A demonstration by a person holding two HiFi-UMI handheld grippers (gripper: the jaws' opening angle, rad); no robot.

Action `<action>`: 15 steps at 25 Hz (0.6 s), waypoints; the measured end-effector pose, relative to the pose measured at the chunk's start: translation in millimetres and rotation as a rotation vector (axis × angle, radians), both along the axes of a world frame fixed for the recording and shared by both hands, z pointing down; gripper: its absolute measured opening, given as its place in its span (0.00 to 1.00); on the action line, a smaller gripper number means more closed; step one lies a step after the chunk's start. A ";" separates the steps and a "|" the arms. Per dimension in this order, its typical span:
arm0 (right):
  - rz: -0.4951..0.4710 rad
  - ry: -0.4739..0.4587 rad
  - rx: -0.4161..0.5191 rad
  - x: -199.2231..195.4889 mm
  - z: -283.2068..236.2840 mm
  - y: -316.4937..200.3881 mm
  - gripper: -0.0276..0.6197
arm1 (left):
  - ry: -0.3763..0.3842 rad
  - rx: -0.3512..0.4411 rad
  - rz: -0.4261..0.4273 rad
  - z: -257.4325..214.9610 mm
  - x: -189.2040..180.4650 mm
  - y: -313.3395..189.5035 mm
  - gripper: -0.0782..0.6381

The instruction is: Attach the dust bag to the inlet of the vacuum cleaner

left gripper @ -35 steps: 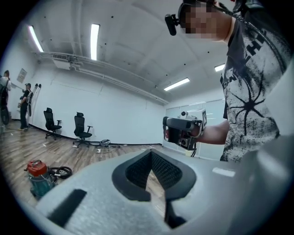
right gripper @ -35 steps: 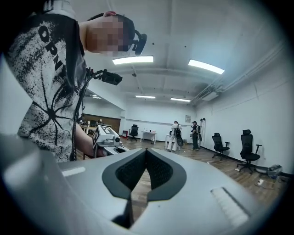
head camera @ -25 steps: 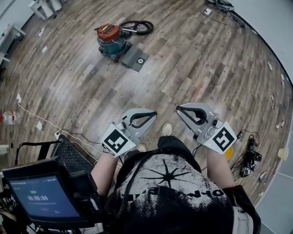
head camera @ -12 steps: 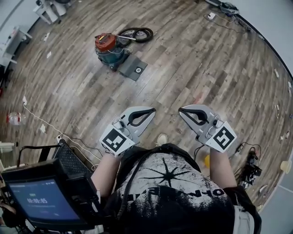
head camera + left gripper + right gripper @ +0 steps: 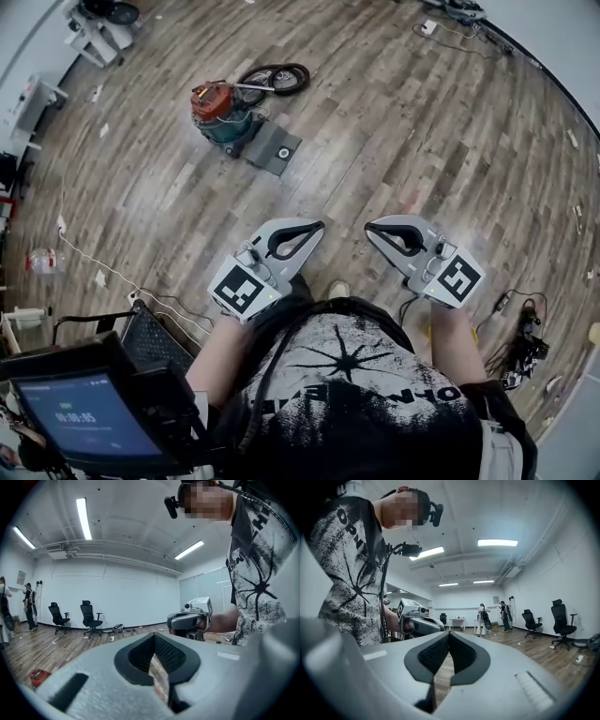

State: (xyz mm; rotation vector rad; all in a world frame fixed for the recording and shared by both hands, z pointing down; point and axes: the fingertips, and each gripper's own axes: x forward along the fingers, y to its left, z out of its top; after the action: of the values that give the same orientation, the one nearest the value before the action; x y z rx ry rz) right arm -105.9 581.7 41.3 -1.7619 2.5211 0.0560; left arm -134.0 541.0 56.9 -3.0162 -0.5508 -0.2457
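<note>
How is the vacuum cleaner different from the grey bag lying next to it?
The vacuum cleaner is round, teal with a red top; the dust bag is grey and rectangular. The vacuum cleaner stands tall; the dust bag lies flat. Both sit on the wooden floor.

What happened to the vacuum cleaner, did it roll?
No. The vacuum cleaner still sits right beside the grey dust bag and the coiled hose, as before; the whole floor shifted in view, so the camera moved.

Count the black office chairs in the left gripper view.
2. One office chair stands by the far wall at left, the other just right of it. More may be hidden.
</note>
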 end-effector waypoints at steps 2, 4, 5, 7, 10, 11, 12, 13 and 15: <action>0.013 -0.007 -0.011 4.4 3.0 -0.7 0.05 | -0.008 -0.003 0.010 1.0 3.6 -3.8 0.11; 0.020 -0.018 -0.053 7.7 13.2 -1.4 0.05 | -0.002 -0.014 0.021 2.4 7.0 -8.5 0.11; 0.029 -0.020 -0.078 10.0 18.8 -3.5 0.05 | -0.015 -0.029 0.022 5.6 8.2 -12.7 0.11; 0.048 -0.016 -0.091 15.2 21.9 -13.8 0.05 | -0.049 -0.071 0.023 12.6 12.4 -25.1 0.11; 0.065 0.002 -0.035 20.4 9.5 -40.2 0.05 | -0.050 -0.068 0.046 14.2 24.5 -46.2 0.11; 0.071 0.007 -0.031 22.2 6.9 -49.9 0.05 | -0.034 -0.055 0.062 11.2 28.8 -53.3 0.11; 0.077 0.012 -0.034 24.6 5.3 -60.2 0.05 | -0.007 -0.047 0.080 5.9 33.4 -61.0 0.11; 0.082 0.016 -0.042 27.5 4.0 -71.3 0.05 | 0.017 -0.046 0.093 0.5 37.7 -70.4 0.11; 0.086 0.003 -0.066 34.0 1.5 -95.3 0.05 | 0.038 -0.054 0.103 -6.4 43.5 -95.1 0.11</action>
State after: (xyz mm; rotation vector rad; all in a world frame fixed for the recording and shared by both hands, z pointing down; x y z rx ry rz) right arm -71.9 486.5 42.8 -1.8950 2.4759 -0.0210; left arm -90.5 445.9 50.5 -3.0246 -0.7185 -0.1694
